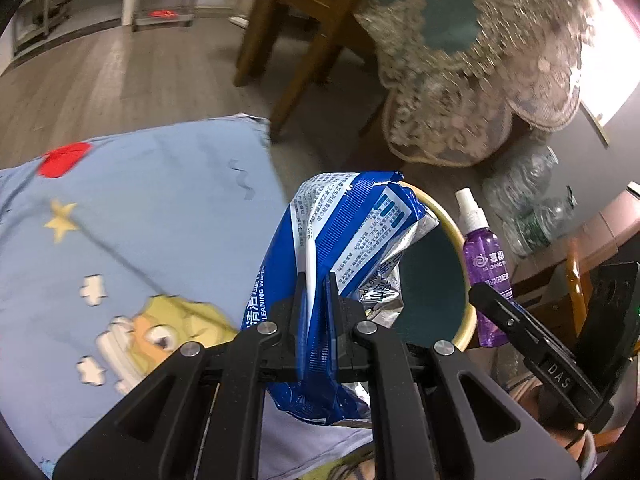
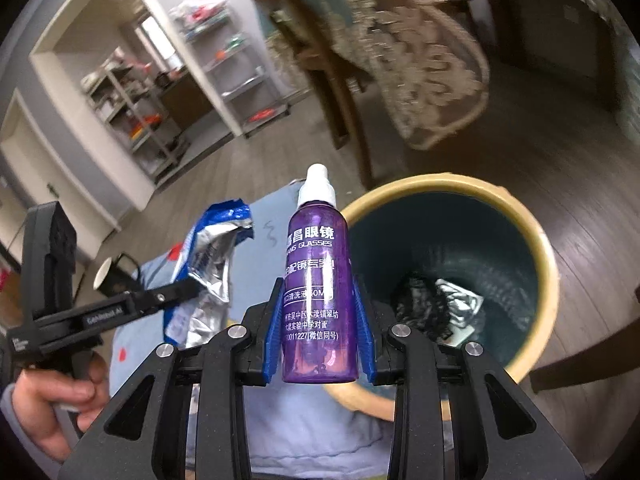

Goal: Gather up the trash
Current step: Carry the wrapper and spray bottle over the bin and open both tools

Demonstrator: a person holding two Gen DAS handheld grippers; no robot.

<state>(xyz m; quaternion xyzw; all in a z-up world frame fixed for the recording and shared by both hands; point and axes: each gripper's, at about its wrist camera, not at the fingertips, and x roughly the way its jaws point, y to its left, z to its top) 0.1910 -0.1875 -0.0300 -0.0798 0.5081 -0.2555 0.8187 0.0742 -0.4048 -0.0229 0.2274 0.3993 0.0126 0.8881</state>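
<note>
A crumpled blue wipes packet (image 1: 340, 248) is pinched between the closed jaws of the left gripper (image 1: 316, 292), its silver inside showing at the torn end. A purple spray bottle (image 2: 318, 280) with a white cap is clamped upright between the blue-padded jaws of the right gripper (image 2: 320, 320), which are held part-open around its body. Both items are carried above a light-blue cartoon-printed sheet (image 1: 140, 220), just beside a bin (image 2: 536, 248) with a cream rim and dark teal inside. Crumpled dark and silver trash (image 2: 436, 308) is seen lying at the bin's bottom. A hand (image 2: 60, 400) is seen gripping the left gripper's handle. A lace-draped chair (image 1: 460, 80) stands on the wooden floor (image 1: 100, 80) beyond the sheet.
</note>
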